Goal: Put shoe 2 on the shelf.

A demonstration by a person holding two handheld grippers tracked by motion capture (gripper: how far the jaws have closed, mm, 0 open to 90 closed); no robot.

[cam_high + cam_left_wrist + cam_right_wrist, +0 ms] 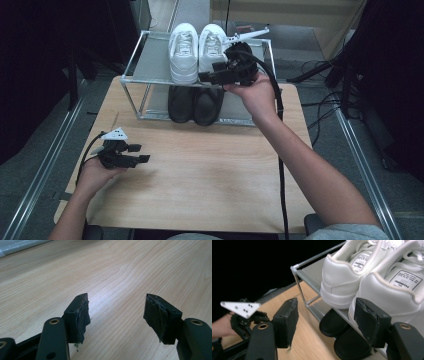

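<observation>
the right gripper point(212, 71) is up at the top shelf of the metal shoe rack point(131, 59), its jaws standing apart with nothing between them, just beside the heel of the right white sneaker point(212, 46). in the right gripper view that sneaker's heel point(387, 293) sits just past the far jaw, touching the left white sneaker point(342, 277) beside it. a pair of black shoes point(194, 104) rests on the lower level, directly under the white pair.

the left gripper point(136, 153) lies low over the wooden table point(210, 170), well apart from the rack, its jaws also wide apart and empty; the left gripper view has bare wood grain point(120, 277) between them.

judging from this, the work in hand is a grasp on the right sneaker's heel. the two white shoes press together, so the nearer jaw may not find room between them and could shove the left sneaker along or off the shelf. a pinch on the padded collar alone might slip, letting the shoe tip and drop onto the black pair. the trailing cable point(281, 165) crosses the table and could snag the rack's frame on the way back.
</observation>
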